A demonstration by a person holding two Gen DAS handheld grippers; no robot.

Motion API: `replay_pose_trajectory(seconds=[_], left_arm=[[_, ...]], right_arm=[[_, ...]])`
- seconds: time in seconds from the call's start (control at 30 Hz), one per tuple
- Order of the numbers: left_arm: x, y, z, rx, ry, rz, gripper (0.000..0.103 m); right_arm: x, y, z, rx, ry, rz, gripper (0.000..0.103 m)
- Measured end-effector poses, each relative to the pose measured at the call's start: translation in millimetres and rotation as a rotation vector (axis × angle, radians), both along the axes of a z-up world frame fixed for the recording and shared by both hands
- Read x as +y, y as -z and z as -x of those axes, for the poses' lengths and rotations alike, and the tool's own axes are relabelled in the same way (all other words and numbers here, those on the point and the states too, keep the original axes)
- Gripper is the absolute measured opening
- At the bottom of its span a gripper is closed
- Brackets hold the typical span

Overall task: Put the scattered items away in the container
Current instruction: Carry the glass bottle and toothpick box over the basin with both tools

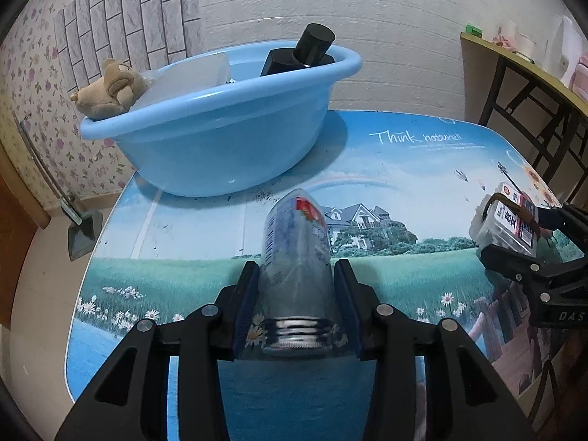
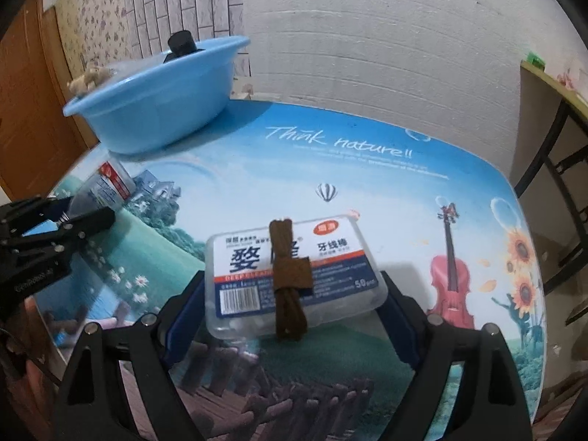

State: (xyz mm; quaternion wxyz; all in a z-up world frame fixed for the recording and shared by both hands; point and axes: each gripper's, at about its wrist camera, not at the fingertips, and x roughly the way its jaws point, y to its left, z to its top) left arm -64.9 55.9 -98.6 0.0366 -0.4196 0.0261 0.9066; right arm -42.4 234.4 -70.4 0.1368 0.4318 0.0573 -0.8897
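A clear plastic bottle (image 1: pixel 294 242), red on its label, lies with its threaded neck toward me, and my left gripper (image 1: pixel 296 268) is shut on its body, just above the table. The right wrist view shows a clear floss-pick box (image 2: pixel 294 272) with a brown cord bundle (image 2: pixel 288 283) lying across it. My right gripper (image 2: pixel 292 275) is shut on the box, one blue pad against each end. The blue basin (image 1: pixel 220 139) stands at the table's far left and holds a plush bear (image 1: pixel 110 88), a black bottle (image 1: pixel 308 51) and a clear plastic box (image 1: pixel 191 73).
The table (image 2: pixel 367 191) has a printed landscape top with rounded edges. A white brick-pattern wall runs behind it. A second table with black legs (image 1: pixel 533 84) stands to the right with small items on it. A dustpan (image 1: pixel 81 231) sits on the floor to the left.
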Motion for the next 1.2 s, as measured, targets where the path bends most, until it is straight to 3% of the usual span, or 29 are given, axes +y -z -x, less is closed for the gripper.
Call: replay_pose_trajectory(seconds=[0.27, 0.8, 1.2], left_arm=[[-4, -4, -1, 0.008, 0.020, -0.053, 0.039], [-19, -86, -12, 0.185, -0.004, -0.062, 0.039], [-33, -126, -2, 0.289, -0.004, -0.070, 0.038]], right_arm=[[5, -3, -2, 0.006, -0.008, 0.044, 0.085], [-22, -64, -2, 0.156, -0.111, 0.136, 0.085], [-48, -96, 18, 0.224, -0.165, 0.173, 0.085]])
